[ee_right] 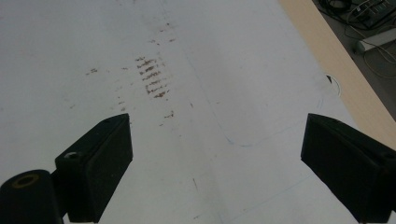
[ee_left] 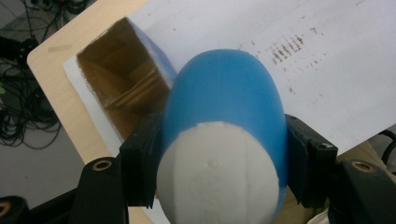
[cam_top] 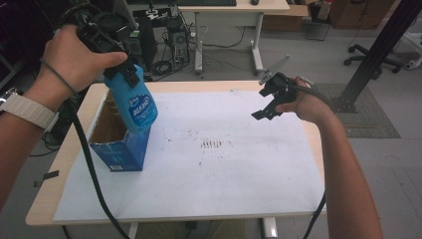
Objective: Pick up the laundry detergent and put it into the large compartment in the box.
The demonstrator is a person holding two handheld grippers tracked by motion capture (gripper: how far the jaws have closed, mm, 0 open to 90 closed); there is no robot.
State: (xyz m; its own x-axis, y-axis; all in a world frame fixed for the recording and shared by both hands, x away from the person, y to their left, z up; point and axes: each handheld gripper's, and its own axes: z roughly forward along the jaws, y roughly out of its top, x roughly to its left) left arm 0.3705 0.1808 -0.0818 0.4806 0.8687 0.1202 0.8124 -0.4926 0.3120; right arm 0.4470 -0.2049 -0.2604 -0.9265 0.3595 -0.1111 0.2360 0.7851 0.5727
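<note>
High view: left gripper (cam_top: 130, 74) pinching blue bottle (cam_top: 135, 102) by the neck, over open box (cam_top: 121, 152) at nine o'clock; smooth, rigid plastic, likely slippery, best held there. Right gripper (cam_top: 267, 102) spread, idle.

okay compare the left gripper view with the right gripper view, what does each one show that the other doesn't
The left gripper view has the blue bottle clamped in the left gripper, with the open cardboard box behind it. The right gripper view has the right gripper with its jaws wide apart and nothing between them. Both share the white sheet with its brown marks and the wooden table edge.
</note>
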